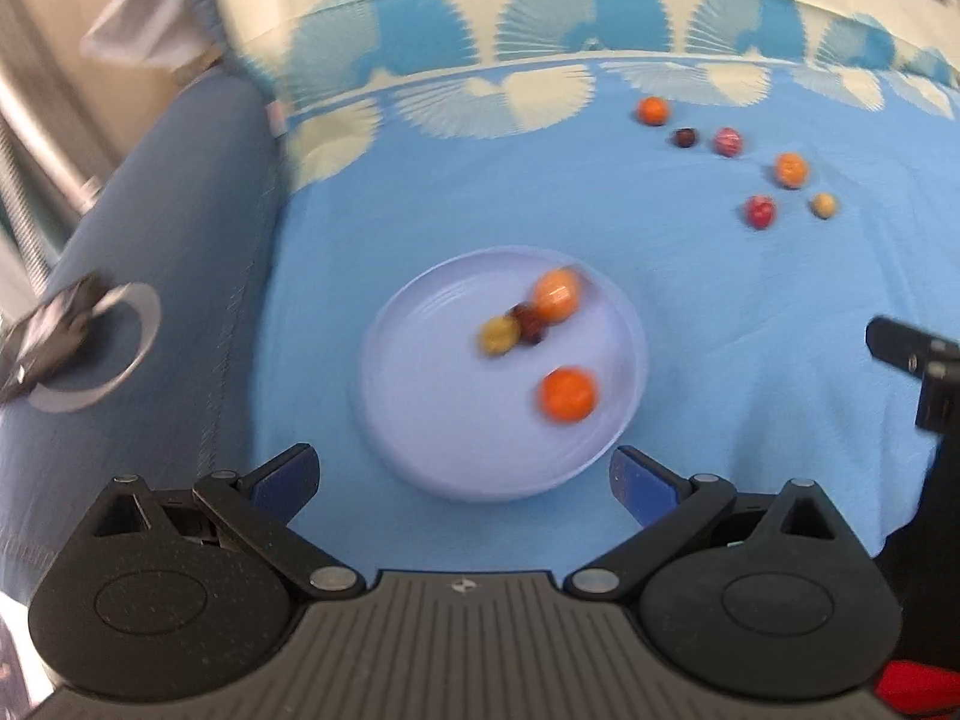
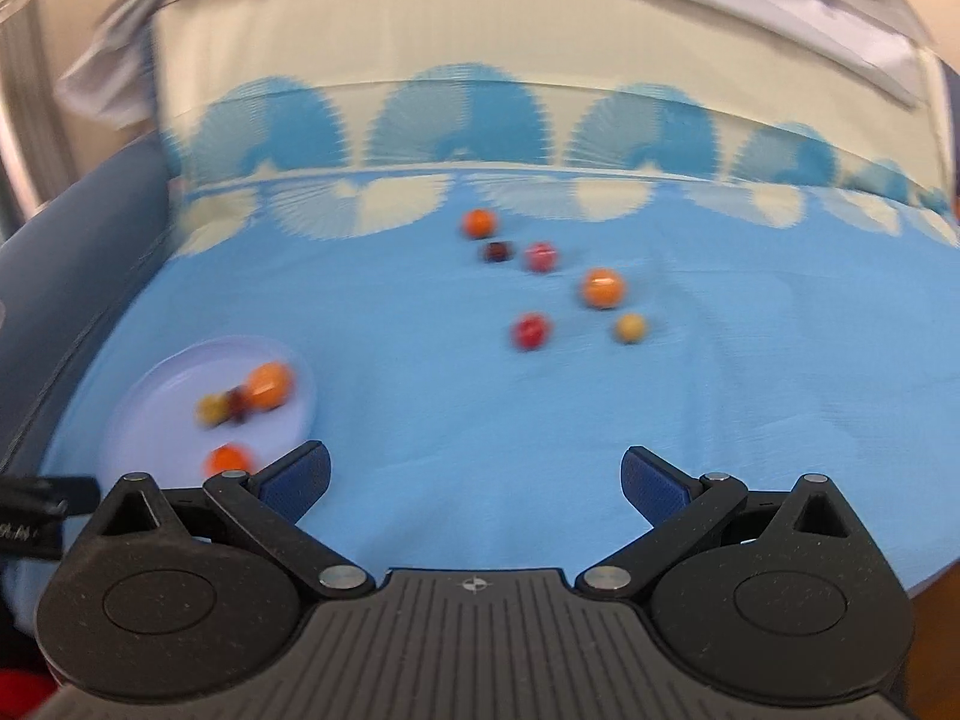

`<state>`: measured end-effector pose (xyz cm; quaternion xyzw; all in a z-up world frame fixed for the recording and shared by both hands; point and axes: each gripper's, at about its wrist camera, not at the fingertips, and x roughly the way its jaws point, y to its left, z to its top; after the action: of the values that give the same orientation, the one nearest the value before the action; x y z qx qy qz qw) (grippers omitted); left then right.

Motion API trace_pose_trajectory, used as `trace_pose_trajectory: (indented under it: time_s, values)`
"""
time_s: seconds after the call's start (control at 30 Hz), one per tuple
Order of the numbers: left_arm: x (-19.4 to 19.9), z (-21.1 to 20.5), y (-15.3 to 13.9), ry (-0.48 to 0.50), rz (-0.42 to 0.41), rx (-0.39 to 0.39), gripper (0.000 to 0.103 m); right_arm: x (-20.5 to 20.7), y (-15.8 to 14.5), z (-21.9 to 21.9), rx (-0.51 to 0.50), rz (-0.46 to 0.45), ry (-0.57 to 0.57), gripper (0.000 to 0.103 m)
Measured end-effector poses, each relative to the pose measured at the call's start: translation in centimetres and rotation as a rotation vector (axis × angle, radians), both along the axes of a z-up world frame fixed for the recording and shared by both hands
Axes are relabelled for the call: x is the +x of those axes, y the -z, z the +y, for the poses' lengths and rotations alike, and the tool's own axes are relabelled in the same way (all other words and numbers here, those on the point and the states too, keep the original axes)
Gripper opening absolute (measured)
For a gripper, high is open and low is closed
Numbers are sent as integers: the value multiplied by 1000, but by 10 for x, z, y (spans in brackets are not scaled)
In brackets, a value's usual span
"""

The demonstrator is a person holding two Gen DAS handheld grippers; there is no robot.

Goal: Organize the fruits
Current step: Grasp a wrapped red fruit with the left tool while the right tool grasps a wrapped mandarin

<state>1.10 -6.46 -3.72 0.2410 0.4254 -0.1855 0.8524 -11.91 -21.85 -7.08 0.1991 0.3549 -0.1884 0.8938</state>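
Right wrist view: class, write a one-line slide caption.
Open right gripper faces six loose fruits on blue cloth; plate holds four.

Blue cloth (image 2: 480,396) w/ fan print, navy cushion (image 1: 180,192), metal rail (image 1: 24,228)

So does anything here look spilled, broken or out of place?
Nothing spilled or damaged. Six small fruits lie loose on the blue cloth, away from the plate that holds four. Both tongs, left and right, are open and empty.
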Motion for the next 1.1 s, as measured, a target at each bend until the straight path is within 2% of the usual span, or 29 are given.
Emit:
trace_pose_trajectory:
  time_s: [0.17, 0.27, 0.43, 0.53, 0.7, 0.87, 0.9, 0.93, 0.97, 1.0, 1.1]
  values:
    - [23, -74, 18, 106, 13, -12, 103, 9, 28, -65, -59, 9, 101, 102]
    - [37, -125, 34, 192, 20, -37, 103, 27, 49, -110, -74, 13, 106, 102]
    - [62, -211, 74, 324, 31, 0, 103, 84, 94, -181, 84, 50, -11, 102]
    - [81, -247, 98, 358, 47, 22, 103, 113, 120, -210, 107, 72, -18, 102]
    - [104, -281, 129, 375, 89, 39, 103, 152, 149, -229, 100, 63, -76, 102]
    - [115, -298, 141, 404, 100, 9, 101, 182, 164, -219, -24, 86, -177, 99]
    - [117, -298, 141, 402, 108, -15, 87, 185, 166, -216, -49, 86, -198, 81]
    - [118, -298, 139, 399, 133, -43, 77, 185, 165, -214, -42, 61, -234, 56]
    - [118, -298, 136, 406, 173, -73, 50, 185, 162, -213, -22, 34, -256, 40]
    - [118, -298, 134, 412, 201, -92, 30, 185, 160, -211, -26, 37, -252, 39]
    - [113, -300, 130, 439, 171, -82, 29, 180, 159, -210, -51, 32, -223, 39]
